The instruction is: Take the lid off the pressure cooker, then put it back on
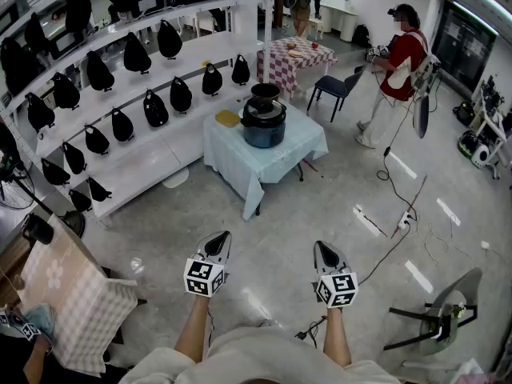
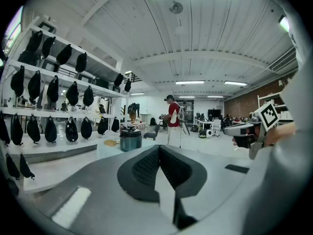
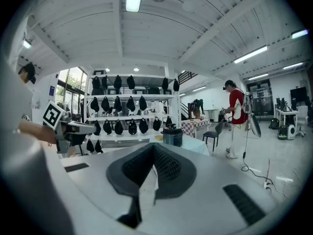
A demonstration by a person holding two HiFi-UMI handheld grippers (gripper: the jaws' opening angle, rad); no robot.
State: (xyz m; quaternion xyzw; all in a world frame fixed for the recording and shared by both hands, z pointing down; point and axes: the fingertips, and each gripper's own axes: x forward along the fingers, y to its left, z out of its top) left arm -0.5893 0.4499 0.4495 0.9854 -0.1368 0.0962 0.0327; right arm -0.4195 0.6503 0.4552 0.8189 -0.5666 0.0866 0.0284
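**Evidently not begun: cooker closed, both grippers well short of it**

Room: a wide grey floor (image 1: 280, 238) separates the person from the work area. White shelves (image 1: 120, 110) carrying rows of dark bags run along the left side. A second person in a red top (image 1: 400, 62) stands at the far right, well apart from the work.

Desk: the desk (image 1: 240, 162), covered with a pale blue cloth, stands beyond the open floor, next to the shelves.

Cooker: the pressure cooker (image 1: 263, 130) sits near the middle of the desk, with a small yellow item (image 1: 228, 118) just beside it. Both gripper views show the cooker small and distant, straight ahead.

Lid: the lid (image 1: 265, 94) appears to be seated on the cooker. Its finer fittings are too small to make out.

Grippers: the left gripper (image 1: 221, 238) and right gripper (image 1: 322, 248) are held side by side in front of the person, over bare floor, pointing roughly toward the desk.

Jaws: on each gripper the jaws are pressed together with nothing between them.

Assessment: no part of the task looks done. Remaining steps, as judged: close the distance to the desk, spread the jaws, take hold of the lid, remove it, then refit it.
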